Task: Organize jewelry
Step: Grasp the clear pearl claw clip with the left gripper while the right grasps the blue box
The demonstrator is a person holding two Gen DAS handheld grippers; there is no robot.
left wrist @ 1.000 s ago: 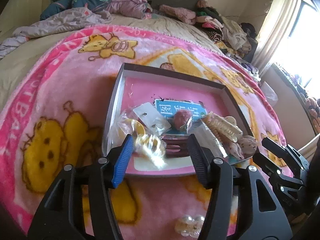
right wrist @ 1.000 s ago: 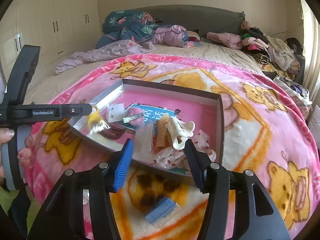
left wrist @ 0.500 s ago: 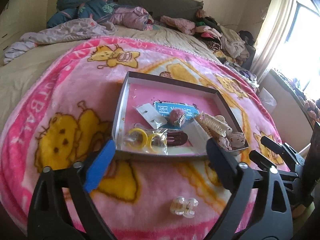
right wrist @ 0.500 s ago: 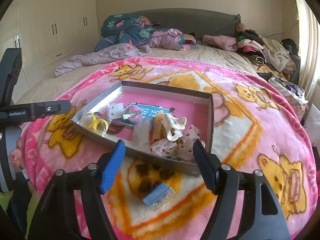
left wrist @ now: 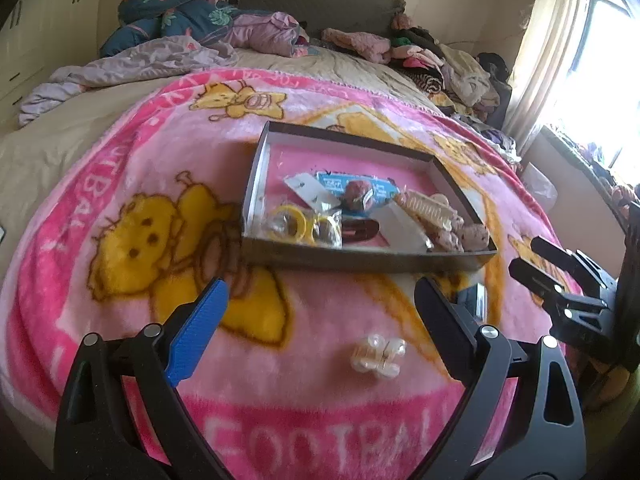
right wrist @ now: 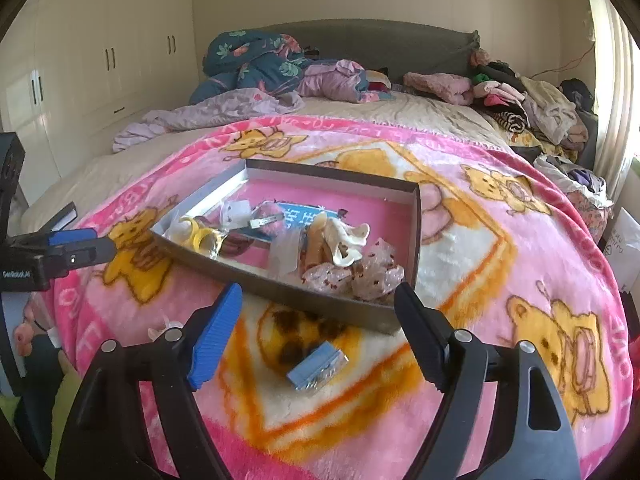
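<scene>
A grey cardboard box (left wrist: 360, 258) (right wrist: 280, 288) with a pink floor lies on the pink bear blanket. It holds a bag of yellow rings (left wrist: 298, 224) (right wrist: 200, 238), a blue card, hair clips and wrapped pieces. A clear pearl clip (left wrist: 378, 356) lies on the blanket in front of the box, between my left gripper's fingers. A small blue packet (right wrist: 318, 366) (left wrist: 474, 300) lies in front of the box between my right gripper's fingers. My left gripper (left wrist: 320, 320) and my right gripper (right wrist: 318, 322) are both open and empty.
The pink blanket (left wrist: 120, 200) covers the near half of a bed. Piled clothes and bedding (right wrist: 280, 72) lie along the headboard and the right side. White wardrobes (right wrist: 100, 60) stand on the left, a bright window on the right.
My left gripper let go of the bag of yellow rings into the box, opened wide and drew back toward me. My right gripper opened wider and drew back too.
</scene>
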